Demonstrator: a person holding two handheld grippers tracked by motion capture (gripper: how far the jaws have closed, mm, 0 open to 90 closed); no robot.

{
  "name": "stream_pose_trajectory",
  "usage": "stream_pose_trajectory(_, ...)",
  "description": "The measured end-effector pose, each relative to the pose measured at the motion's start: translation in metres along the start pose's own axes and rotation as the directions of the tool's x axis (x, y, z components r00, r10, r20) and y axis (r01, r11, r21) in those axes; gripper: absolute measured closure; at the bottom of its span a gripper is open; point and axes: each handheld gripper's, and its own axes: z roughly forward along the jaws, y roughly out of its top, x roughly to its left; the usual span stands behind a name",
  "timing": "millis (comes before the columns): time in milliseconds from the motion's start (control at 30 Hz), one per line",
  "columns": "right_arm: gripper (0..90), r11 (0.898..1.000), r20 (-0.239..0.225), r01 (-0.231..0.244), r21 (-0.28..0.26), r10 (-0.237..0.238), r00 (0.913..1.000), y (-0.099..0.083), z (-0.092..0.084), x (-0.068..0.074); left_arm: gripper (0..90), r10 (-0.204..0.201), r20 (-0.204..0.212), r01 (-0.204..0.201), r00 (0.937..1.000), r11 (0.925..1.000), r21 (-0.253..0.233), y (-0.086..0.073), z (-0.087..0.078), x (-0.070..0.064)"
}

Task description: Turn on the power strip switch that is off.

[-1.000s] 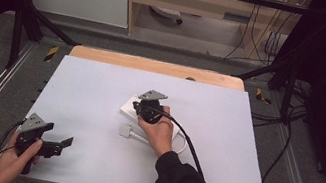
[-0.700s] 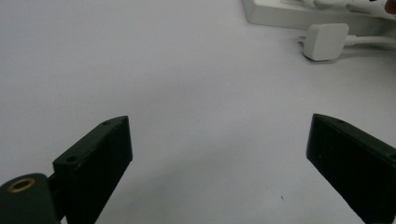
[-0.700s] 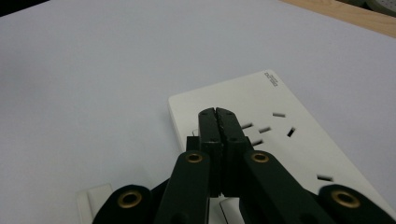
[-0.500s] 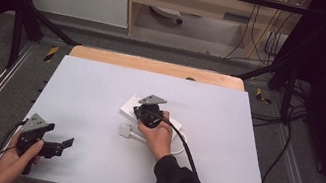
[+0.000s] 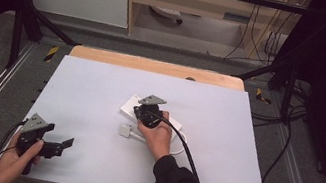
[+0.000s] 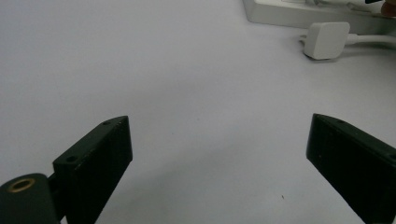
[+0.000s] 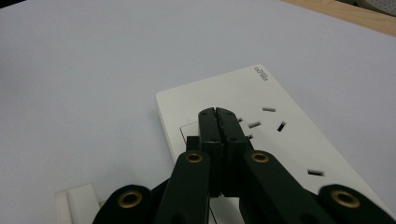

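Note:
A white power strip (image 5: 128, 108) lies flat near the middle of the white table top (image 5: 240, 161). My right gripper (image 5: 148, 106) is over it, held from below by a hand in a black sleeve. In the right gripper view its jaws (image 7: 218, 114) are shut with nothing between them. Their tips sit over the strip (image 7: 289, 154) beside a square switch outline; I cannot tell whether they touch it. A white plug (image 5: 125, 130) on a white cable lies just in front of the strip. My left gripper (image 5: 66, 144) is open near the front left corner, its jaws (image 6: 219, 140) facing the plug (image 6: 327, 39).
A wooden strip (image 5: 155, 66) borders the table's far edge. Metal rails run down both sides of the table, and black cables (image 5: 288, 144) hang off to the right. Wide bare surface lies left and right of the power strip.
The right gripper has shifted only slightly over the power strip and stays shut. The left gripper has kept its place.

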Motion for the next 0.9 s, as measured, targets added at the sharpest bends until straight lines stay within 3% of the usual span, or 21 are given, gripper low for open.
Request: stream_pose_trajectory(900, 90.0, 1.0, 0.009, -0.01, -0.014, 0.01, 0.9999, -0.0032, -0.0018, 0.0004, 7.0, 0.004, 0.001, -0.004, 1.0, 1.0, 0.005, -0.0002, 0.0008, -0.0007)
